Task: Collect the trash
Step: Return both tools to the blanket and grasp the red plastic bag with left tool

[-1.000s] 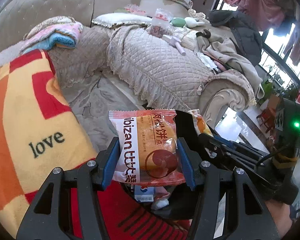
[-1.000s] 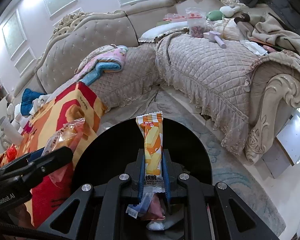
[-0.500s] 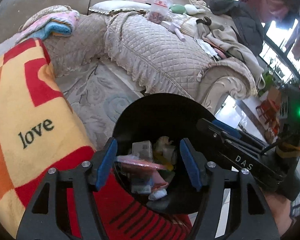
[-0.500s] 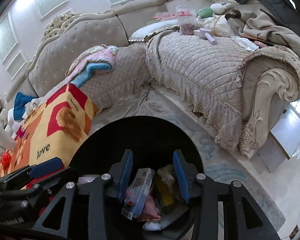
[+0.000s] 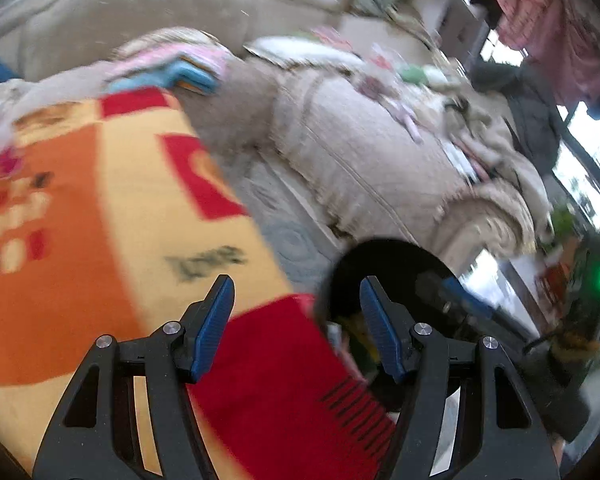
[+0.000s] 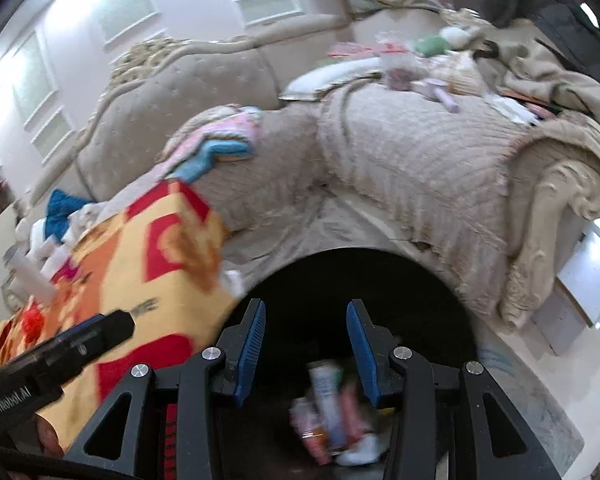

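A black round trash bin (image 6: 360, 264) stands on the floor between the blanket and the sofa. Several snack wrappers (image 6: 328, 396) lie inside it. My right gripper (image 6: 306, 306) hangs open over the bin with nothing between its blue pads. My left gripper (image 5: 296, 284) is open and empty too, and sits over the blanket's red edge, with the bin (image 5: 396, 256) just to its right. Some of the trash (image 5: 356, 332) shows behind its right finger. Each view shows the other gripper's dark arm, blurred: the right one (image 5: 460, 300) and the left one (image 6: 80, 340).
An orange, yellow and red blanket (image 5: 100, 208) covers the surface on the left. A beige quilted sofa (image 6: 420, 152) curves behind the bin, with folded pink and blue towels (image 6: 220, 140) and loose clutter (image 6: 432, 80) on it. A pale rug (image 5: 284, 236) lies under the bin.
Both grippers opened and let go of their snack wrappers, which now lie in the bin. The left gripper swung left from over the bin to the blanket. The right one drew back a little.
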Demonstrator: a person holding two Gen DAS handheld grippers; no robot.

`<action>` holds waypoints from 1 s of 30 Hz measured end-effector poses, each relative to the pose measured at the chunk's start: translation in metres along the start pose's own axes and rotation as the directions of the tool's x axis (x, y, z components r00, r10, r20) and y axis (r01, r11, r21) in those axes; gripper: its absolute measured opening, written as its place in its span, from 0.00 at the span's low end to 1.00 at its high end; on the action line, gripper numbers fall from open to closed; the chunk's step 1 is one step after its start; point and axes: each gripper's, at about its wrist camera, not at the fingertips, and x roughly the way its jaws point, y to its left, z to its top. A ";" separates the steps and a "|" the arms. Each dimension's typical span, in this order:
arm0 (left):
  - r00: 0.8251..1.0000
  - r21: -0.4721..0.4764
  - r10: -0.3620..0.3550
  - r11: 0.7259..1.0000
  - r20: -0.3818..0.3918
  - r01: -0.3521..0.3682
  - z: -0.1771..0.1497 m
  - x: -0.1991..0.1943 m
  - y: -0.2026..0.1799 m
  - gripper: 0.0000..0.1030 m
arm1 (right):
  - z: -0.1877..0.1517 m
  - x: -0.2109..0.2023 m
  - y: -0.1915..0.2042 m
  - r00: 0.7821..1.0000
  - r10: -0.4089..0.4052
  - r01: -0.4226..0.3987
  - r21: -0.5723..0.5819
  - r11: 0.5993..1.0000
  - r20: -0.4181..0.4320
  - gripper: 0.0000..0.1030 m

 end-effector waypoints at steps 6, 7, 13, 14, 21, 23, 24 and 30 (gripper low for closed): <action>0.984 -0.054 0.155 0.987 0.090 -0.150 -0.010 -0.081 0.094 0.62 | -0.026 0.002 0.089 0.986 0.155 -0.162 -0.141 0.977 -0.059 0.42; 0.976 -0.061 0.199 0.979 0.084 -0.194 -0.012 -0.092 0.116 0.62 | -0.033 0.004 0.112 0.981 0.175 -0.187 -0.202 0.961 -0.079 0.43; 0.914 -0.084 0.403 0.913 0.043 -0.398 -0.022 -0.141 0.247 0.63 | -0.065 0.023 0.180 0.952 0.240 -0.295 -0.366 0.883 -0.189 0.43; 0.904 -0.094 0.427 0.902 0.036 -0.422 -0.022 -0.145 0.268 0.63 | -0.068 0.027 0.186 0.950 0.239 -0.300 -0.375 0.877 -0.202 0.43; 0.885 -0.146 0.464 0.874 -0.028 -0.463 0.015 -0.126 0.382 0.63 | -0.070 0.043 0.183 0.943 0.228 -0.303 -0.343 0.889 -0.244 0.43; 0.891 -0.118 0.452 0.884 -0.032 -0.453 0.030 -0.112 0.385 0.63 | -0.070 0.043 0.180 0.938 0.239 -0.314 -0.323 0.893 -0.252 0.43; 0.890 -0.083 0.455 0.886 -0.036 -0.457 0.037 -0.101 0.386 0.63 | -0.069 0.043 0.180 0.936 0.240 -0.317 -0.319 0.893 -0.258 0.43; 0.838 -0.003 0.510 0.854 -0.193 -0.520 0.026 -0.041 0.413 0.66 | -0.070 0.044 0.183 0.933 0.242 -0.323 -0.320 0.891 -0.268 0.43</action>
